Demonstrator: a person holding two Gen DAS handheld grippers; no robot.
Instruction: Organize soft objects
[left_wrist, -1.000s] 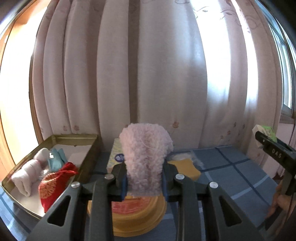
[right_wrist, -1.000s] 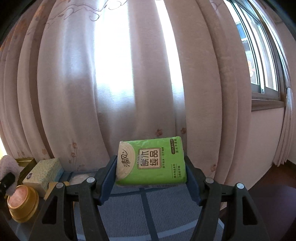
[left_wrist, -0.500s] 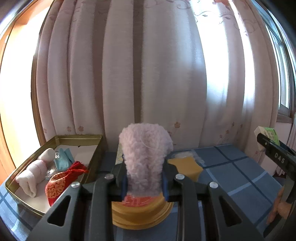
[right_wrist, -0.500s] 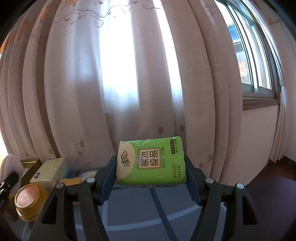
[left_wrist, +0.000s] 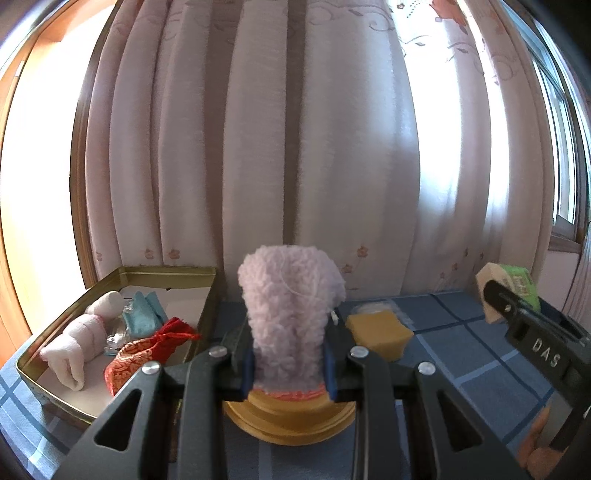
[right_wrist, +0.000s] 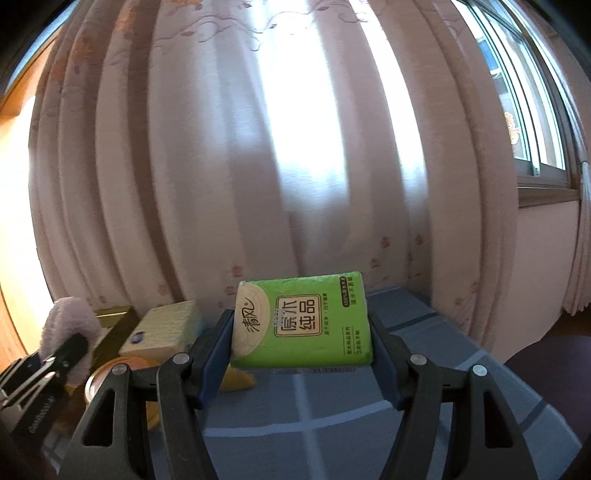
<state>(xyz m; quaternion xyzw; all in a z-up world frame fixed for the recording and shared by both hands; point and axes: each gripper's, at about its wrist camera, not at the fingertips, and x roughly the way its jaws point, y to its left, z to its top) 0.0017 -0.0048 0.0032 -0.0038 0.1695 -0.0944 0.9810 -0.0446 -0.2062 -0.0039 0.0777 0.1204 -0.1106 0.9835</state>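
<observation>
My left gripper is shut on a fluffy pale pink plush piece and holds it upright above the blue checked table. My right gripper is shut on a green tissue pack and holds it above the table; the pack also shows at the right in the left wrist view. A gold metal tray at the left holds a rolled white towel, a light blue cloth and a red brocade pouch.
A round gold tin sits below the left gripper. A yellow sponge lies on the table beyond it. A pale yellow tissue box stands near the tray. Curtains hang behind the table. A window is at the right.
Both grippers have tilted upward a little, so the table sits lower in both views. Each still holds its object.
</observation>
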